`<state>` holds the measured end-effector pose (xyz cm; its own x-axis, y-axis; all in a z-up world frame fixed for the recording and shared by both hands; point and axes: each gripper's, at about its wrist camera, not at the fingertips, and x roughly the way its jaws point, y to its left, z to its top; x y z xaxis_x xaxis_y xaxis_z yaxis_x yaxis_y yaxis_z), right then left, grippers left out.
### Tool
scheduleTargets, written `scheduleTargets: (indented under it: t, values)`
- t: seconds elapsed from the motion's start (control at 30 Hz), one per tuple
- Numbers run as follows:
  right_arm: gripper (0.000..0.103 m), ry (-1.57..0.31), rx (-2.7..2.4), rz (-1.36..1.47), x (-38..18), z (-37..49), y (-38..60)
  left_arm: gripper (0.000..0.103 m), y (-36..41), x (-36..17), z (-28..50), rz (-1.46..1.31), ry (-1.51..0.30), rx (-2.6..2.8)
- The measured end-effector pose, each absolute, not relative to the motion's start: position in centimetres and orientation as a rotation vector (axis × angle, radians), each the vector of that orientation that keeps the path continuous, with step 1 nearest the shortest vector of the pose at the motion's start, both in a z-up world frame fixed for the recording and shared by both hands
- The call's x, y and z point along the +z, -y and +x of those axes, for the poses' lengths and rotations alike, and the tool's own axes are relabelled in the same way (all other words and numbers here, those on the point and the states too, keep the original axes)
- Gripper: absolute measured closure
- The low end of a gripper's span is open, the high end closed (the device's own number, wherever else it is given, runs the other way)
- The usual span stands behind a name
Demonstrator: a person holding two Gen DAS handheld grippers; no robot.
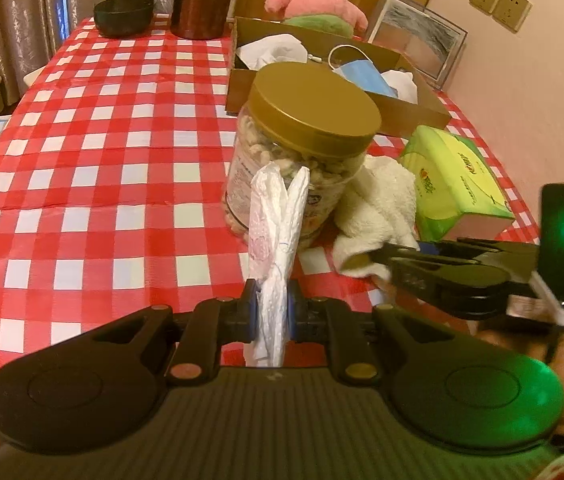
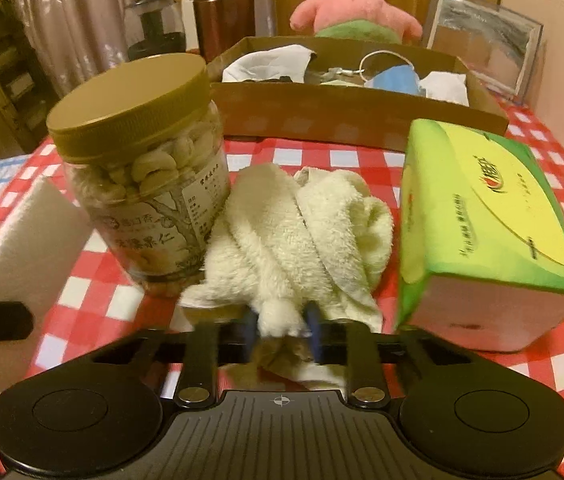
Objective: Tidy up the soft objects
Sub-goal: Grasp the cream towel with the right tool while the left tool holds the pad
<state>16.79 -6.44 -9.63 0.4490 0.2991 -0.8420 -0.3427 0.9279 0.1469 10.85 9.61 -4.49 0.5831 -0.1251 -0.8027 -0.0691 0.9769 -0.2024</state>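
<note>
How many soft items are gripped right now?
2. The left gripper is shut on a white wrapped pad, held upright; the right gripper is shut on the cream towel between jar and tissue pack.

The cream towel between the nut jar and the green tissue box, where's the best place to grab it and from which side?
Grip the towel by its loose near corner, coming from the front edge of the table. The jar and tissue box flank its sides, and that corner sticks out free. The right gripper already pinches there.

Fluffy terry towel (image 2: 302,236); clear plastic jar (image 2: 145,200), matt gold lid; glossy checked tablecloth (image 1: 101,120).
</note>
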Motion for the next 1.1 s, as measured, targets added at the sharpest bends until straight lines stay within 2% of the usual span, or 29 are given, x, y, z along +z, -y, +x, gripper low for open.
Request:
scheduleTargets:
  t: [0.23,0.37,0.43,0.5,0.57,0.8,1.1]
  values:
    - [0.087,-1.100,0.464,-0.059,-8.4,12.9,8.5,0.091,-8.7,-4.2,10.2,-0.216,-0.948,-0.049]
    - [0.084,-1.099,0.494,-0.073,-8.2,10.9,9.1,0.091,-8.6,-4.0,10.0,-0.210,-0.949,-0.050]
    - [0.070,-1.086,0.510,-0.106,-8.0,10.5,9.2,0.091,-8.6,-3.9,9.9,-0.208,-0.948,-0.049]
    - [0.035,-1.048,0.516,-0.146,-7.5,10.0,9.3,0.091,-8.6,-3.7,9.8,-0.206,-0.946,-0.044]
    - [0.027,-0.993,0.531,-0.180,-6.7,9.9,9.3,0.091,-8.8,-3.7,9.8,-0.206,-0.945,-0.041]
    - [0.017,-0.921,0.625,-0.348,-7.1,10.7,7.6,0.091,-8.5,-3.7,9.9,-0.207,-0.948,-0.045]
    - [0.016,-0.900,0.694,-0.534,-9.5,13.2,4.5,0.091,-8.3,-3.7,10.0,-0.194,-0.962,-0.055]
